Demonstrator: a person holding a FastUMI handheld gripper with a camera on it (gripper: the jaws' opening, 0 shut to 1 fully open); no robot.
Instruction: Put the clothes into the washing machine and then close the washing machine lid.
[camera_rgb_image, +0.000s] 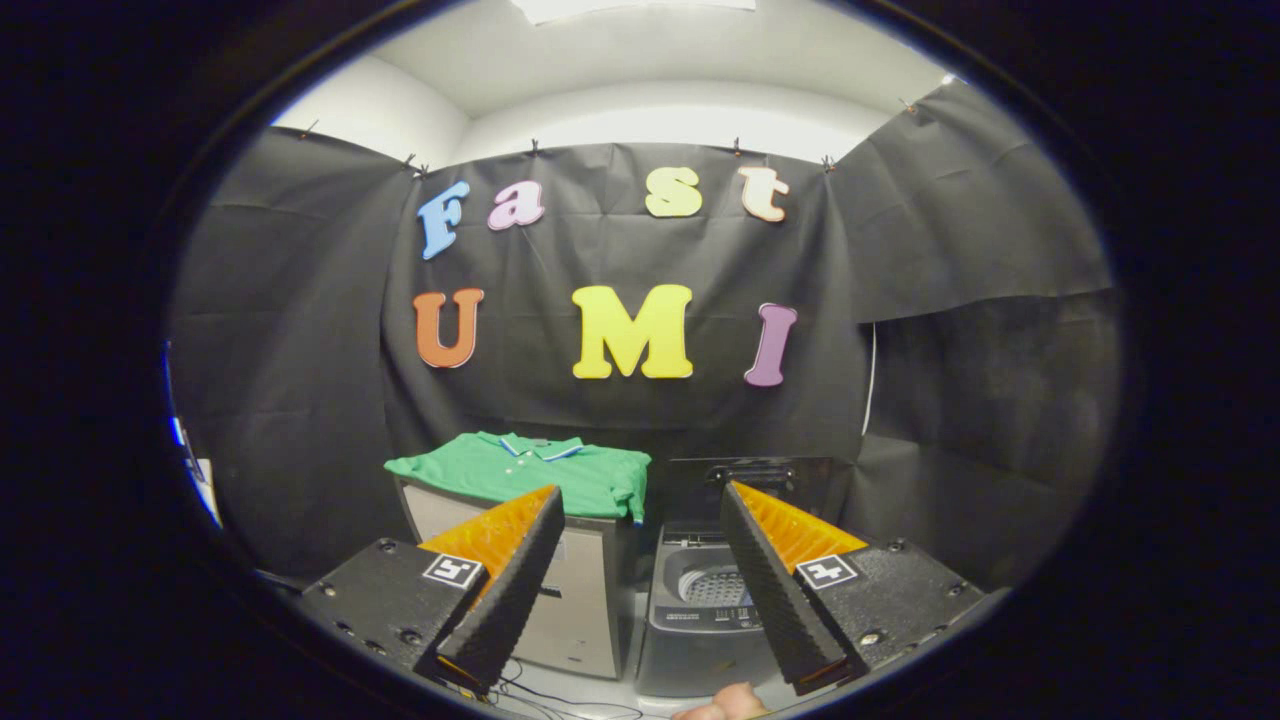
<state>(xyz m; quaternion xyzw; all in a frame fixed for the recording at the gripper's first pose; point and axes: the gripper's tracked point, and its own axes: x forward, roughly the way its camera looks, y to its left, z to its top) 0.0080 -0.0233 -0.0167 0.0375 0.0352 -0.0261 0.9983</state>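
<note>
Showing the start: folded green polo shirt (525, 470) untouched on grey cabinet (590, 600); washing machine (705, 610) lid up; gripper (640, 495) spread, empty.

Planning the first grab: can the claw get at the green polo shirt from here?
Probably yes: the claw is open, and the green polo shirt lies uncovered atop the cabinet beyond its fingers, nothing between.

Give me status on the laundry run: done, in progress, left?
Done: nothing beyond the washing machine standing with its lid raised and its drum exposed. In hand: nothing; the gripper is open, its fingers well short of the green polo shirt, which lies folded on the cabinet beside the machine. Left: grasp the shirt, drop it into the drum, close the lid.
</note>
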